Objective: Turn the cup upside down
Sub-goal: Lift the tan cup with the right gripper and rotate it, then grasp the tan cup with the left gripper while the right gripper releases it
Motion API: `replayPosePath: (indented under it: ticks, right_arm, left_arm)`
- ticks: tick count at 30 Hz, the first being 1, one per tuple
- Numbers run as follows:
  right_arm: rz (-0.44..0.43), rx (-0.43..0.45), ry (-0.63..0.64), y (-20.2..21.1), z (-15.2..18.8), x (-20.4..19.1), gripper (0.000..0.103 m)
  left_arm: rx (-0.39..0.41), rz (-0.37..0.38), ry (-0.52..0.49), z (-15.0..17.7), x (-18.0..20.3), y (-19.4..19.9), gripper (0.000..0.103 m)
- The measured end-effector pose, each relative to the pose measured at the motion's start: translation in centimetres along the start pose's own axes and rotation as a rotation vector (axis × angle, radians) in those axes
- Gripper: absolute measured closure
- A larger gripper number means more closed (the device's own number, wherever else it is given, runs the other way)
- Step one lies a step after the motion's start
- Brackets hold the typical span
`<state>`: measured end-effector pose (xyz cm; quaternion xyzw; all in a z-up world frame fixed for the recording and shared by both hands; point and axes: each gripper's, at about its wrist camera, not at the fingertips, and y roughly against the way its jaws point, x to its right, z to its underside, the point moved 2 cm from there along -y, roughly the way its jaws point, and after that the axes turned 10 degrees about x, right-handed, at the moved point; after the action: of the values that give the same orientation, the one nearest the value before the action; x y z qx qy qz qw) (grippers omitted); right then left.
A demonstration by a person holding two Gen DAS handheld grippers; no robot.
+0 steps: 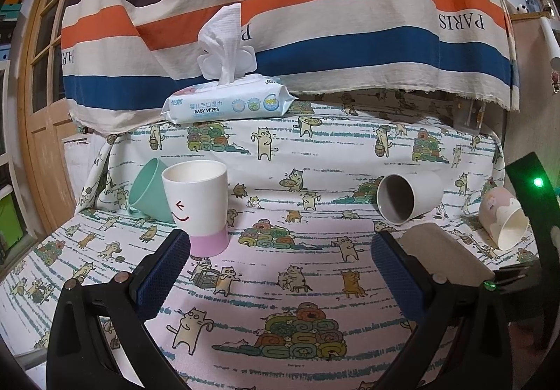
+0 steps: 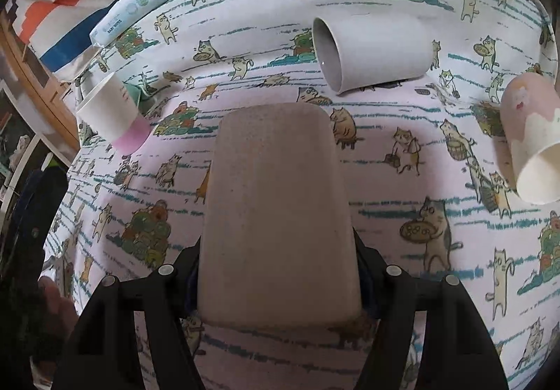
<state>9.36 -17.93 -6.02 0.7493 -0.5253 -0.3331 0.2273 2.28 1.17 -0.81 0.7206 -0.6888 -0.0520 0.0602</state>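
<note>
Right gripper (image 2: 280, 288) clamps speckled beige plastic cup (image 2: 276, 215); left gripper (image 1: 280, 267) gapes wide; grey cup (image 2: 371, 52), on its side at one o'clock, holds nothing.

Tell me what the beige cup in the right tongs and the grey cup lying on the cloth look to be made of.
Beige cup: matte, finely speckled surface with no gloss, so probably wheat-straw or fibre-filled plastic, possibly unglazed ceramic. Grey cup: smooth, even satin skin, thin rim and a soft highlight inside, most likely moulded plastic or melamine. Neither look settles it.
</note>
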Motion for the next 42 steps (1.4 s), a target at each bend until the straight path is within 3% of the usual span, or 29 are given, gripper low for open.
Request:
replayPosePath:
  ticks: [4, 6, 11, 13, 16, 19, 21, 24, 27, 28, 30, 32, 35, 37, 42]
  right_arm:
    - [-0.075, -0.027, -0.017, 0.4, 0.4, -0.3, 0.033]
    - [-0.088, -0.031, 0.036, 0.7, 0.7, -0.9, 0.033]
    - [-0.096, 0.042, 0.114, 3.0, 0.9, -1.7, 0.03]
    - [-0.106, 0.083, 0.131, 4.4, 0.7, -1.8, 0.02]
    - [-0.092, 0.168, 0.163, 6.8, 0.2, -1.7, 0.017]
    - [-0.039, 0.271, 0.183, 8.9, -0.4, -1.0, 0.017]
    - [0.113, 0.42, 0.177, 10.8, -0.8, 0.1, 0.017]
    - [0.272, 0.604, 0.201, 13.0, -0.6, 0.9, 0.015]
    - [0.254, 0.688, 0.243, 14.3, -0.4, 1.2, 0.0]
    - [0.257, 0.714, 0.25, 14.5, -0.1, 1.4, 0.0]
    - [0.271, 0.735, 0.264, 14.3, 0.3, 1.8, 0.0]
    - [0.286, 0.735, 0.267, 13.9, 0.5, 2.2, 0.0]
    - [0.29, 0.728, 0.209, 13.6, 0.5, 3.7, 0.0]
    - [0.286, 0.746, 0.163, 13.8, 0.6, 5.0, 0.0]
    - [0.307, 0.809, 0.159, 14.9, 1.1, 6.5, 0.0]
  left_arm:
    - [-0.001, 0.0, 0.0, 0.0, 0.0, 0.0, 0.0]
    - [-0.006, 0.002, 0.0, 0.1, 0.1, -0.1, 0.0]
    - [-0.018, 0.003, 0.007, 0.1, 0.0, -0.3, 0.0]
    - [-0.021, 0.003, 0.009, 0.2, 0.0, -0.3, 0.0]
    - [-0.022, 0.003, 0.012, 0.2, -0.1, -0.3, 0.0]
    - [-0.022, 0.003, 0.017, 0.2, -0.2, -0.3, 0.0]
    - [-0.028, 0.019, 0.023, 0.2, -0.3, -0.5, 0.0]
    - [-0.053, 0.021, 0.036, 0.3, -0.6, -0.9, 0.0]
    - [-0.05, 0.01, 0.031, 0.3, -0.4, -0.8, 0.0]
    - [-0.067, 0.005, 0.016, 0.3, -0.1, -0.9, 0.0]
    - [-0.125, 0.024, -0.023, 0.1, 1.1, -1.1, 0.0]
    - [-0.108, 0.021, -0.04, -0.6, 1.9, -0.2, 0.0]
    - [-0.079, -0.03, -0.049, -1.4, 3.2, 1.6, 0.0]
    - [-0.103, -0.113, -0.063, -1.4, 3.9, 2.1, 0.0]
    - [-0.203, -0.085, 0.068, -0.2, 4.8, 2.6, 0.0]
